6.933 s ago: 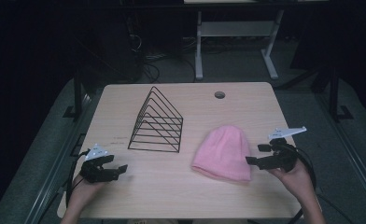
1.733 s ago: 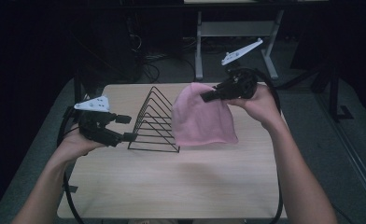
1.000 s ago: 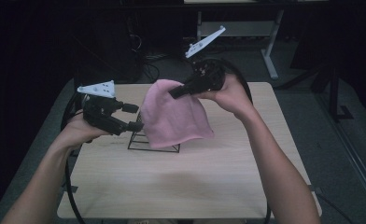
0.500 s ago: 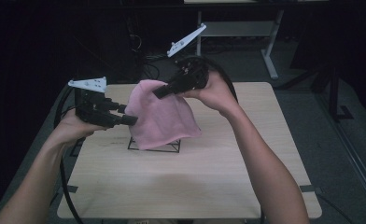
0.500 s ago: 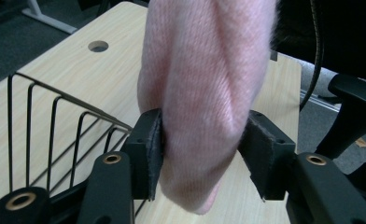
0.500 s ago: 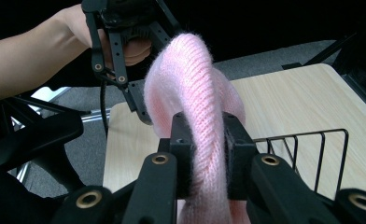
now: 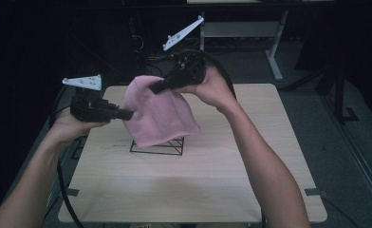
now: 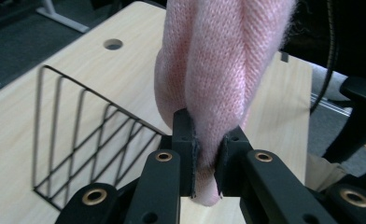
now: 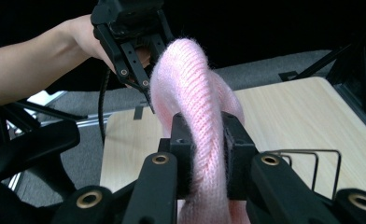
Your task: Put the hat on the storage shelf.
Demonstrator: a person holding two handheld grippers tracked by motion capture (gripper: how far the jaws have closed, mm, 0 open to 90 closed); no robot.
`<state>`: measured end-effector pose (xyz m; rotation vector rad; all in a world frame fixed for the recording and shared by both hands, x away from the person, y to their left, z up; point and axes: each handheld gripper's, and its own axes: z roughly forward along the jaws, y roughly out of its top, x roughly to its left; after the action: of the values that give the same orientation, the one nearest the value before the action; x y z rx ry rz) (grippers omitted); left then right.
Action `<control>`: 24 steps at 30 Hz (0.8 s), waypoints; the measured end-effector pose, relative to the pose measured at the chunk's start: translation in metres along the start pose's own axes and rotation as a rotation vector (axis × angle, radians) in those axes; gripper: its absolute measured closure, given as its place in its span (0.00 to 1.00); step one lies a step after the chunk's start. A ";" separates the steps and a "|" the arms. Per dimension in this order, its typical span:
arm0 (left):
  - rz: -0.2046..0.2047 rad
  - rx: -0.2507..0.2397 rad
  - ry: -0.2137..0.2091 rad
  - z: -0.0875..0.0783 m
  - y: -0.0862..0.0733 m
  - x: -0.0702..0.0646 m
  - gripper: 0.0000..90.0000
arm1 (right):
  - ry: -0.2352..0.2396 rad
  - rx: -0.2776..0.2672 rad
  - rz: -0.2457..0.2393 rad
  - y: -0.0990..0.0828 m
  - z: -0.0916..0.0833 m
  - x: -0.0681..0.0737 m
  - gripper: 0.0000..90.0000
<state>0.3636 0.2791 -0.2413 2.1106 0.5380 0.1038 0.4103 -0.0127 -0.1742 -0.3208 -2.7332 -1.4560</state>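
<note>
Wooden table (image 7: 250, 180), pale top, with a round hole (image 8: 112, 44) at its far edge. Black wire rack (image 7: 156, 145) stands on the table left of centre; its upper part is covered by the pink knit hat (image 7: 158, 114). Hat is held up above the table, draped over the rack, and hangs between the two grippers.

Right gripper (image 7: 159, 86), at the far side, grips the hat's top edge: jaws clamped on a bunched fold of knit. Left gripper (image 7: 127, 114), at the left, has its jaws pressed together on the hat's left edge, with fabric pinched between the pads (image 8: 189, 154).
</note>
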 end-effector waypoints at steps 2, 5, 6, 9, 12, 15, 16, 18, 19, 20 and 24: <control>0.000 -0.006 0.017 -0.005 0.005 0.003 0.90 | -0.007 -0.013 0.007 0.003 -0.001 -0.002 0.86; 0.001 -0.020 0.038 -0.012 0.013 0.007 0.90 | -0.016 -0.032 0.009 0.007 -0.003 -0.004 0.86; -0.001 -0.024 0.042 -0.014 0.015 0.009 0.90 | -0.022 -0.050 0.011 0.011 -0.004 -0.006 0.86; 0.001 -0.037 0.061 -0.019 0.022 0.014 0.90 | -0.043 -0.073 0.017 0.018 -0.007 -0.010 0.86; -0.002 -0.052 0.087 -0.024 0.028 0.021 0.90 | -0.059 -0.094 0.019 0.023 -0.008 -0.015 0.86; -0.002 -0.048 0.108 -0.027 0.032 0.028 0.90 | -0.073 -0.105 0.030 0.026 -0.007 -0.022 0.86; -0.003 -0.051 0.119 -0.027 0.033 0.030 0.90 | -0.076 -0.105 0.033 0.027 -0.006 -0.024 0.86; -0.006 -0.044 0.133 -0.025 0.034 0.035 0.90 | -0.087 -0.108 0.035 0.027 -0.004 -0.029 0.86; -0.006 -0.039 0.140 -0.023 0.034 0.037 0.90 | -0.088 -0.110 0.040 0.026 -0.003 -0.031 0.86; -0.008 -0.034 0.147 -0.022 0.034 0.040 0.90 | -0.094 -0.105 0.049 0.026 -0.002 -0.033 0.86; -0.016 -0.026 0.157 -0.014 0.033 0.049 0.89 | -0.111 -0.104 0.064 0.021 0.003 -0.044 0.86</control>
<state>0.4147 0.2942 -0.2126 2.0838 0.6434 0.2681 0.4582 -0.0064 -0.1637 -0.5031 -2.7069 -1.6140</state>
